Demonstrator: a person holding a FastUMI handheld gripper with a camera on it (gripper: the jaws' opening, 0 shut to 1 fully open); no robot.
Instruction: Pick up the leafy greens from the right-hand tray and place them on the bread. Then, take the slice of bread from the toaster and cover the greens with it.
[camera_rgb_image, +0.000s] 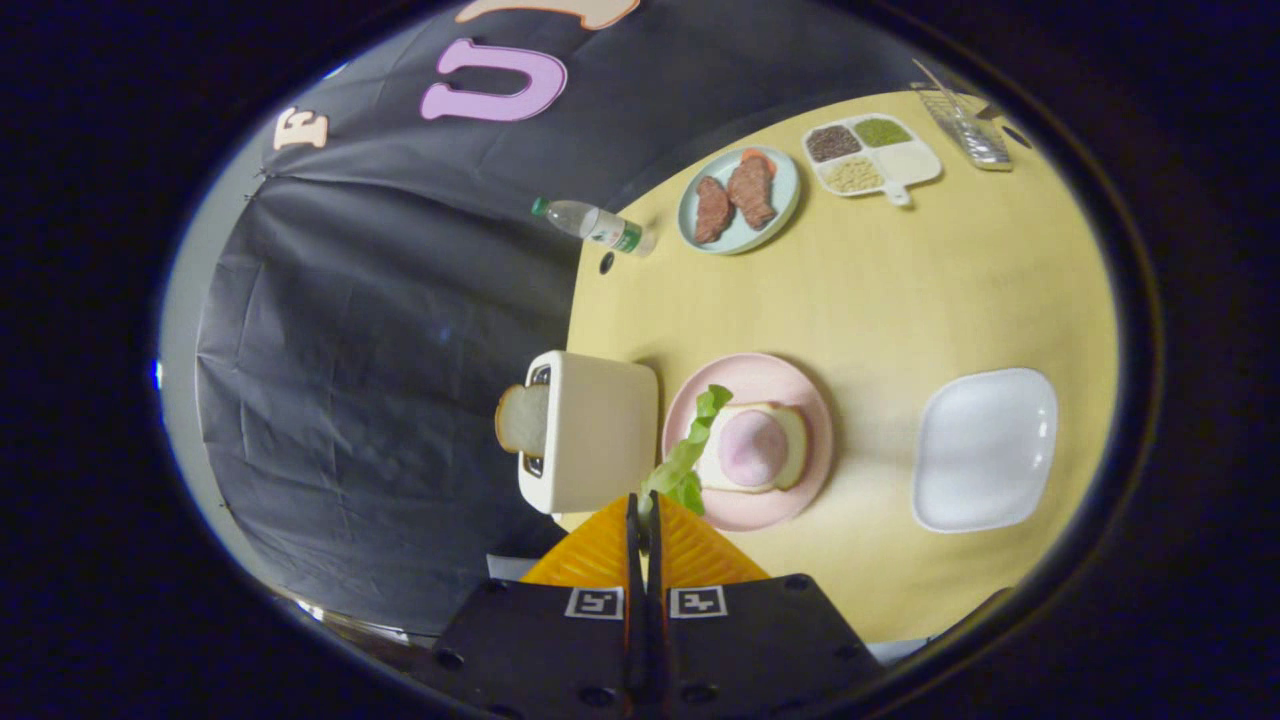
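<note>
Gripper view: fingers (642, 520) pressed nearly together, pinching the stem end of the greens (690, 455); leaf runs ahead from the tips, over the pink plate (800, 400), its far end just touching the bread (790, 440) w/ a pink ham slice (752, 447) on top. Greens hang off the fingers, not yet laid flat on the bread. Toaster (590, 440) sits just beside the pink plate, touching or nearly so, at the counter (900, 290) edge; 2nd bread slice (522, 418) sticks out of its slot, untouched. White tray (985, 450) lies on the other side of the pink plate, apart from it, bare. Well beyond the fingers: blue plate (740, 200) w/ two brown meat pieces (735, 195) & smth orange at its far rim; next to it a white divided dish (872, 155) w/ dark, green & tan fillings, one section pale. A clear ribbed item (965, 125) near the far counter edge, can't tell what it is. Water bottle (595, 225) lies on its side at the counter edge near the blue plate, half over the edge. Black cloth wall behind the counter.
</note>
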